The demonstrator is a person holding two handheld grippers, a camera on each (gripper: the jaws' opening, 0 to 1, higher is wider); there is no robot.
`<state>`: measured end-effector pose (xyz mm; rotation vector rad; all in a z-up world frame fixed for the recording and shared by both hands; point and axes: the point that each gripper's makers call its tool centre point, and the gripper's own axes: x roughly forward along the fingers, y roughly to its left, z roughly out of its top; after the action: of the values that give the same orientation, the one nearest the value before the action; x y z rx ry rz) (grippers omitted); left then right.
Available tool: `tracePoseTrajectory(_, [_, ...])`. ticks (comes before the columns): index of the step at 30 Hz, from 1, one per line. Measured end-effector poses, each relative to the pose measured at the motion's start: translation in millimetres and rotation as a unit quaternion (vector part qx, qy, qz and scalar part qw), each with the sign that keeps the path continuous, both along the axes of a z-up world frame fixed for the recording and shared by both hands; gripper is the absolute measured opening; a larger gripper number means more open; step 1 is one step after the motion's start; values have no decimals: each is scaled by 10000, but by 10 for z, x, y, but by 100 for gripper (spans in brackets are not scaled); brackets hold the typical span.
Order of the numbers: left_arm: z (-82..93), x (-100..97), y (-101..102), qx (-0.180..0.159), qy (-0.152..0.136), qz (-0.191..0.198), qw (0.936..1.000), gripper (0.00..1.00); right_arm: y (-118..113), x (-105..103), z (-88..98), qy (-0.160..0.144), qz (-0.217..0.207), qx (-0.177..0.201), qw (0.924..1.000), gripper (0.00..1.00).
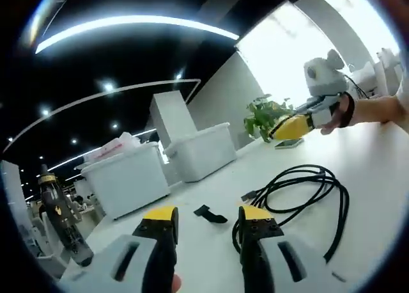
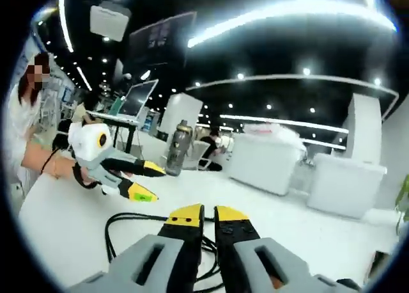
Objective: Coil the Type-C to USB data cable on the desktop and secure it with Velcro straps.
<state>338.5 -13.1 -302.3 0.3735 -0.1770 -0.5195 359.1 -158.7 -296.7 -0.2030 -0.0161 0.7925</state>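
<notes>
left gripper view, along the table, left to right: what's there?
Dark bottle → white bins → black Velcro strap → black cable → right gripper, held by a hand.

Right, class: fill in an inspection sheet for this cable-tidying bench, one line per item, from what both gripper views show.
Surface: white desktop, mostly bare.
Job's things: black data cable lying in a loose coil, unstrapped; black Velcro strap flat beside it, untouched.
Clutter: phone near the far edge; bottle standing upright.
Grippers: left gripper open, above the desk near the strap; right gripper nearly closed, holding nothing.
Cables: only the data cable.
Surroundings: white bins, potted plant, laptop, a seated person behind.
</notes>
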Motion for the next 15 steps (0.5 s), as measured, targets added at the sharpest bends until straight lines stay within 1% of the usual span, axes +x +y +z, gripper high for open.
tracePoseTrajectory(1, [17,-2,25,-70,-2,23,10000,39,-57,66,-117,243,-100,-85,9996,22])
tracePoseTrajectory(2, [35,-5,48,-157,-9,41,9999,39,-127,132,-223,398,-258,-238,9986,22])
tracePoseTrajectory(3, [54,-3,72,-230,-20,64,9997,39,-176,191,-309,453,-361,-385,9976,22])
tracePoseTrajectory(4, [72,1,94,-296,-29,90,9995,39,-214,229,-418,638,-438,-536,9956,21])
tracePoseTrajectory(5, [90,8,115,-365,-33,109,9993,39,-205,234,-487,831,-395,-495,9945,21])
tracePoseTrajectory(7, [114,15,144,-471,-36,122,9988,39,-176,215,-612,1378,-306,-311,9895,20])
tracePoseTrajectory(8, [123,16,154,-540,-27,124,9985,39,-155,214,-642,1514,-258,-239,9878,18])
tracePoseTrajectory(9, [128,19,163,-617,-9,119,9980,39,-164,227,-674,1588,-317,-271,9864,15])
tracePoseTrajectory(10, [128,20,163,-640,0,114,9979,39,-173,252,-682,1515,-394,-367,9870,8])
tracePoseTrajectory(12, [119,22,151,-640,21,102,9979,39,-181,270,-645,1194,-392,-645,9900,5])
tracePoseTrajectory(13, [111,21,138,-615,32,89,9981,39,-167,275,-574,954,-378,-682,9924,4])
tracePoseTrajectory(15, [98,11,108,-582,53,42,9983,39,-145,227,-416,659,-410,-577,9953,3])
